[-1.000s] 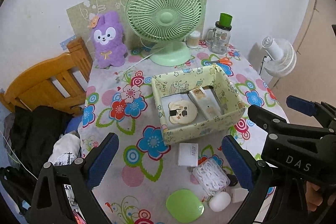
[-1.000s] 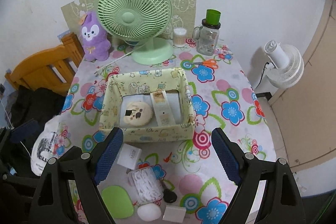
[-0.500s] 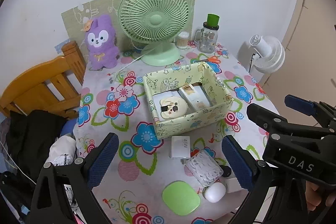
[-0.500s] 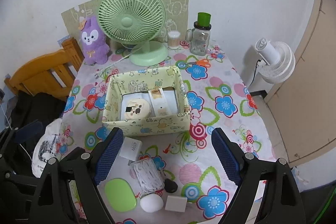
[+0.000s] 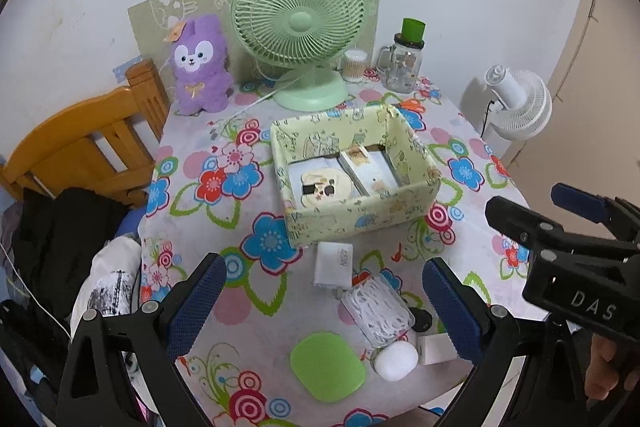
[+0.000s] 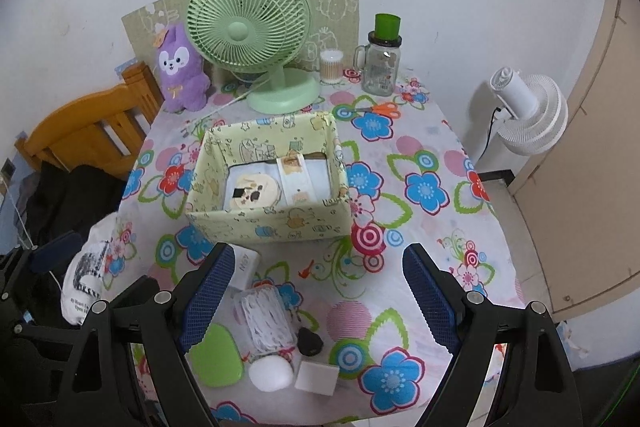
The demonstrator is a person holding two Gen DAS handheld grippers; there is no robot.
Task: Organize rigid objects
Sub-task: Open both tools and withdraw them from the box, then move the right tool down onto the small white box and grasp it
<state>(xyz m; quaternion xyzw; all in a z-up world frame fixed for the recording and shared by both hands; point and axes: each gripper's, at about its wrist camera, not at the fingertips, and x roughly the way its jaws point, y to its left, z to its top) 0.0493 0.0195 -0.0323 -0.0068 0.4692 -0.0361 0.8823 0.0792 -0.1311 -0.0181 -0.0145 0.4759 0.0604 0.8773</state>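
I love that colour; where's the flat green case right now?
The flat green case lies near the table's front edge, left of the white egg-shaped case, below the clear box of white cable.

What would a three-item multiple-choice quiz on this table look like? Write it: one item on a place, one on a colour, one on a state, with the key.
1. Where does the white charger block lie?
A. inside the box
B. on the cloth just in front of the box
C. beside the purple plush toy

2. What colour is the flat rounded case at the table's near edge?
A. green
B. orange
C. blue

3. How do the left gripper and the right gripper stand?
A. both shut on items
B. left shut, right open
C. both open and holding nothing

Key:
1 B, it lies outside the patterned box, just in front of its near wall.
2 A, it shows bright green in both views.
3 C, each pair of blue-padded fingers is spread wide, with nothing between them.
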